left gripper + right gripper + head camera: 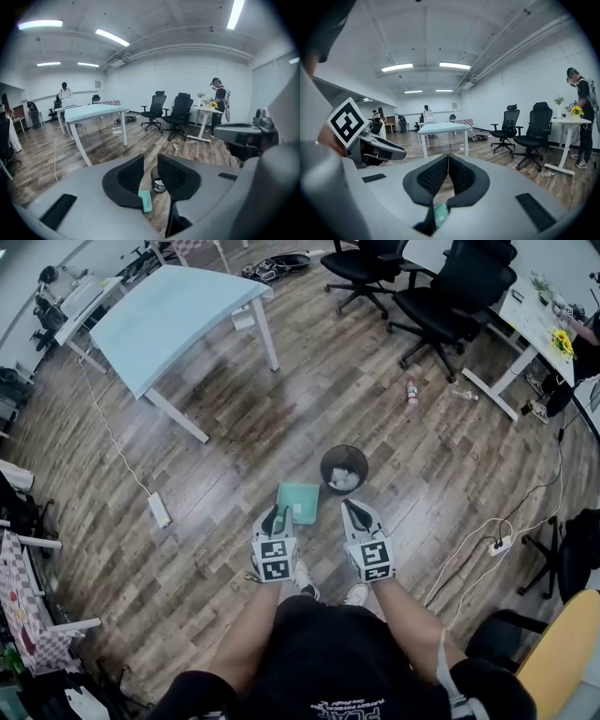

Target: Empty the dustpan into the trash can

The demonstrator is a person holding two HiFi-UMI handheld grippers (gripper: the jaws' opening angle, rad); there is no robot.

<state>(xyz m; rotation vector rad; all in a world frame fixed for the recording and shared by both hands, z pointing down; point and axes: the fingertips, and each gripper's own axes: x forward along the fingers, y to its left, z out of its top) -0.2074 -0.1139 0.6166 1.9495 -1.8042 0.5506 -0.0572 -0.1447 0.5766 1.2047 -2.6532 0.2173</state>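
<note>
— Head view, starting left of the can: what's out there?
— Far up-left of the can (325, 461) stands a light-blue table (178, 320). A white power strip (157, 510) lies on the wooden floor (234, 437), well to the can's left.

— And closer in?
— The left claw (279, 514) sits just down-left of the can. Seen from above, its tip overlaps the left edge of the dustpan (302, 501). In the left gripper view its jaws stand narrowly apart with nothing between the pads. The can shows through the gap, and a sliver of the teal pan shows below them.

— Where exactly is the dustpan?
— It looks to lie flat on the floor, just beside the can on its lower-left, with one corner close to the rim. I can't tell whether they touch. Crumpled white paper (349, 480) sits inside the can.

— Right of the can?
— The right claw (352, 510) is just below the can and a touch right. In the right gripper view its jaws are closed, tips meeting, and empty. A bottle (411, 390) lies on the floor up-right of the can. Black chairs (459, 282) stand farther off the same way.
</note>
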